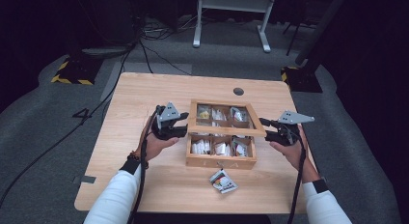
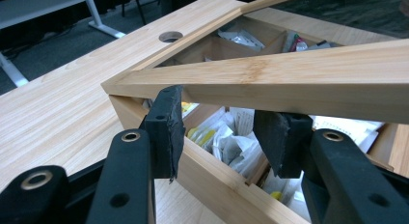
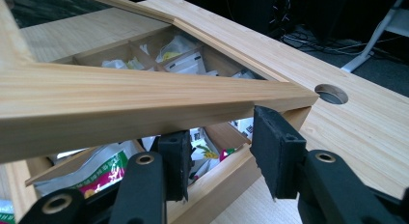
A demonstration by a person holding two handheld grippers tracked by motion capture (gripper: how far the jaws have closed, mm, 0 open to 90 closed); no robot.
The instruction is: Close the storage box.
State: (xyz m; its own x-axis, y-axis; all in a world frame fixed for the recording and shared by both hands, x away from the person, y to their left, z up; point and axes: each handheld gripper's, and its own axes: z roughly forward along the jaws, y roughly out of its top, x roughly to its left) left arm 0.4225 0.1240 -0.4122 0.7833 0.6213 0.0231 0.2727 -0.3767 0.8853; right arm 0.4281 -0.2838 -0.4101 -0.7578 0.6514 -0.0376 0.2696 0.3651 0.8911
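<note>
1. Black jaws of the left gripper [image 2: 219, 137] rise at the bottom of the left gripper view, standing apart under the raised edge of the wooden lid [image 2: 270, 79]; one pad sits outside the box wall, the other inside over the packets. Whether the pads press on the lid's edge I cannot tell.
2. Right gripper [image 3: 219, 151] stands likewise, jaws apart astride the opposite box wall, just beneath the lid's frame [image 3: 144, 103].
3. From the high view, the wooden compartment box [image 1: 221, 160] sits mid-table, its glazed lid [image 1: 226, 130] tilted up, hinged along the far side.
4. Left gripper [image 1: 182, 125] and right gripper [image 1: 268, 130] flank the lid's near corners.
5. Compartments hold small sachets [image 1: 222, 147].
6. One loose sachet [image 1: 223, 181] lies on the table [image 1: 144, 89] just in front of the box.
</note>
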